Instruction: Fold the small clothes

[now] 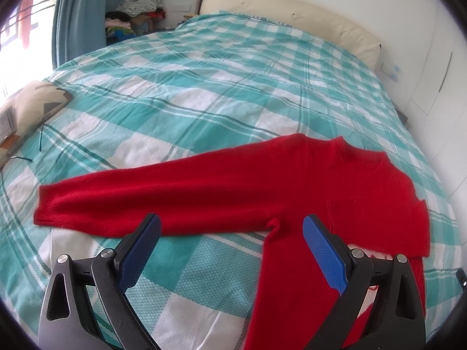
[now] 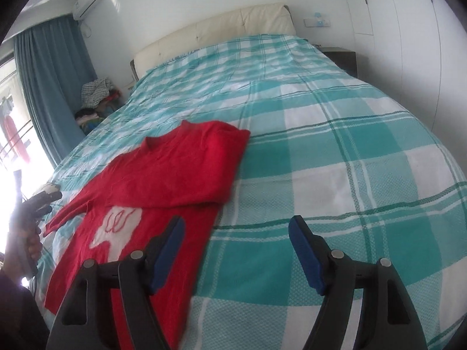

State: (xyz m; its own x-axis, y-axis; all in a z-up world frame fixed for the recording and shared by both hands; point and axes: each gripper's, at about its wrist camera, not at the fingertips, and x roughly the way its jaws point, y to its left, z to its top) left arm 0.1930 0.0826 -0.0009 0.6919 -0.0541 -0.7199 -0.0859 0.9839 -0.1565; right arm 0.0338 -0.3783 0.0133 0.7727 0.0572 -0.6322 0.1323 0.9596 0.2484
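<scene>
My left gripper (image 1: pixel 232 227) stands wide open with nothing between its blue pads, which hang above the sweater (image 1: pixel 233 186) without touching it; beyond them the left sleeve runs out flat to the left, its cuff well off past my left jaw, and the armpit crease sits just ahead of the gap; the body drops away under my right jaw. My right gripper (image 2: pixel 236 230) is also wide open and holds nothing; its left jaw hangs over the sweater's (image 2: pixel 163 175) near edge, its right jaw over bare checked bedspread (image 2: pixel 335 157). Both grippers tilt downward toward the bed. From the right one, the sweater lies left of the gap, its long axis running away from me, collar at the far end and hem near; the right sleeve is folded across the chest, above a white figure on the front. Far left of those jaws, a hand (image 2: pixel 27 242) grips the other tool's handle.
</scene>
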